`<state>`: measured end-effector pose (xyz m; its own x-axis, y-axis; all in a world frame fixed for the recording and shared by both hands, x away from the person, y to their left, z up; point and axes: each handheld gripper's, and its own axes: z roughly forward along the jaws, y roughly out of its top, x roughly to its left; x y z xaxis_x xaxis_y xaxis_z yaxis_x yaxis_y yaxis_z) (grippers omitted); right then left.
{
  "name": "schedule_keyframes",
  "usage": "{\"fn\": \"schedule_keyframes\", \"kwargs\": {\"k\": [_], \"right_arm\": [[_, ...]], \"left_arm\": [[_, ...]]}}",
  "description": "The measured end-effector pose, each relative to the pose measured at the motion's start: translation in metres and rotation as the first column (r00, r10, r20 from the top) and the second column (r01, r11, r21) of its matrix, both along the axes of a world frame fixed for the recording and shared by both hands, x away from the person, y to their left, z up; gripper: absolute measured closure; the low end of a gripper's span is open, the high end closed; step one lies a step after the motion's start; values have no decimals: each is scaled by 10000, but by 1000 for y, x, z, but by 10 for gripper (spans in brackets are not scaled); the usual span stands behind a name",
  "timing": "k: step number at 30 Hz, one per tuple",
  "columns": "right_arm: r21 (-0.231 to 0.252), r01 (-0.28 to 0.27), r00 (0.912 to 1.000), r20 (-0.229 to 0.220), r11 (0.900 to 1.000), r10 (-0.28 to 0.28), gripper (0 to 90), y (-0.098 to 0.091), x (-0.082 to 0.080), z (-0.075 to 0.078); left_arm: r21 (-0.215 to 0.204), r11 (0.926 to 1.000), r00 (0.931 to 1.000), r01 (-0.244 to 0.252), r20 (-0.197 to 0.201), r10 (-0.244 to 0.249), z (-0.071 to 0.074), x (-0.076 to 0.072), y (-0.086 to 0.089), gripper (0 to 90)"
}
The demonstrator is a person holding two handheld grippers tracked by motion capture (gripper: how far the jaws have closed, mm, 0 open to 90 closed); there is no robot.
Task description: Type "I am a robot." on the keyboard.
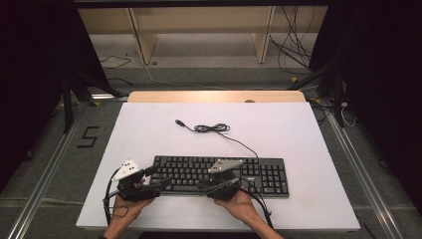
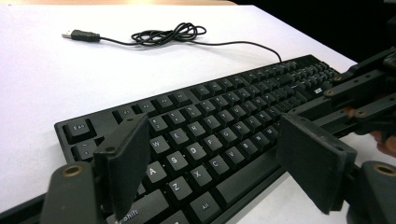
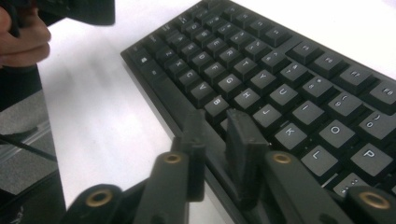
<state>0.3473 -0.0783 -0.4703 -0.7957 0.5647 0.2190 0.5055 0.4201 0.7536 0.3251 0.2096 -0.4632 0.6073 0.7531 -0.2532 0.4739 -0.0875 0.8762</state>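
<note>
Black keyboard is lying on the white bench, USB cable coiled behind it. Left gripper is hovering over the left keys, jaws wide. Right gripper is sitting at the front edge, jaws narrow, gripping nothing.

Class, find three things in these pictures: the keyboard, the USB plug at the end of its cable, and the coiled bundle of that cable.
keyboard (image 1: 259, 175), high view, on the keys right of centre.
USB plug (image 2: 74, 34), left gripper view, on the plug where metal tip meets black body.
coiled bundle (image 2: 170, 33), left gripper view, on the tangled loops.
</note>
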Motion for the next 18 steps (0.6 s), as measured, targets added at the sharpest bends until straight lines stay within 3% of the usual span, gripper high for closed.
{"fn": "schedule_keyframes", "kwargs": {"k": [7, 18], "right_arm": [[339, 180, 9998, -95, 9993, -177, 566, -5, 2, 5], [582, 383, 9992, -105, 9976, -377, 465, -11, 2, 11]], "left_arm": [[121, 9998, 9999, -130, -104, 131, -2, 4, 1, 306], [647, 9963, 9962, -574, -616, 614, -8, 11, 3, 572]]}}
